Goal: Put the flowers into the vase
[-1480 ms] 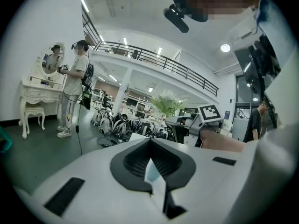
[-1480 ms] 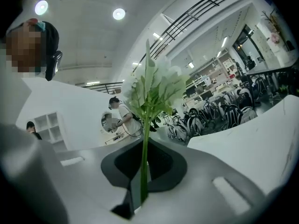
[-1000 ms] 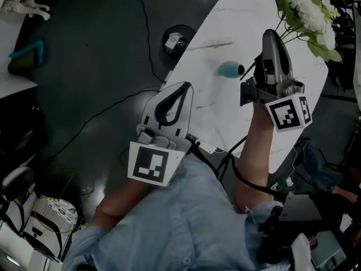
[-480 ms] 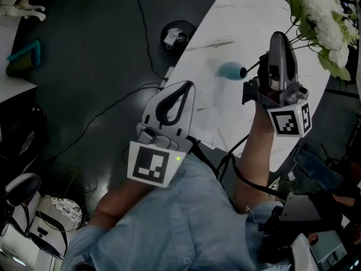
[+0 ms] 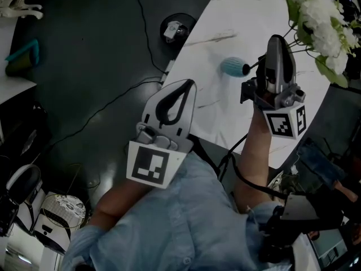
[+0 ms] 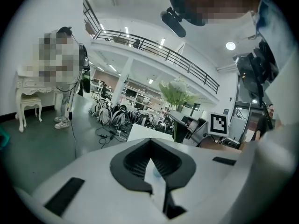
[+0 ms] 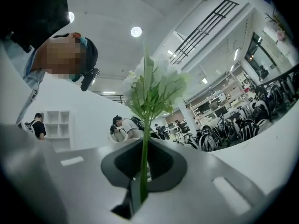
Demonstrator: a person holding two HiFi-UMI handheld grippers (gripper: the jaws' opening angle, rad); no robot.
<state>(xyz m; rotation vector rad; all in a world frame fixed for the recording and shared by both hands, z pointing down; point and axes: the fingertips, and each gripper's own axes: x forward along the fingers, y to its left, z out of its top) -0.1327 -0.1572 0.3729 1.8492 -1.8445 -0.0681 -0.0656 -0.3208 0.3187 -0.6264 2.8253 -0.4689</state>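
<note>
Right gripper point(image 5: 274, 41) is clenched on a green-stemmed white flower spray point(image 5: 322, 18). I see my left gripper point(image 5: 186, 87) closed on nothing.

White flowers point(image 5: 322, 21) — green-stemmed, held — near teal vase point(image 5: 231, 67).

One left gripper point(image 5: 188, 84), one right gripper point(image 5: 275, 38), one flower bunch point(image 5: 322, 20), one teal vase point(image 5: 230, 66), one table point(image 5: 237, 16).
</note>
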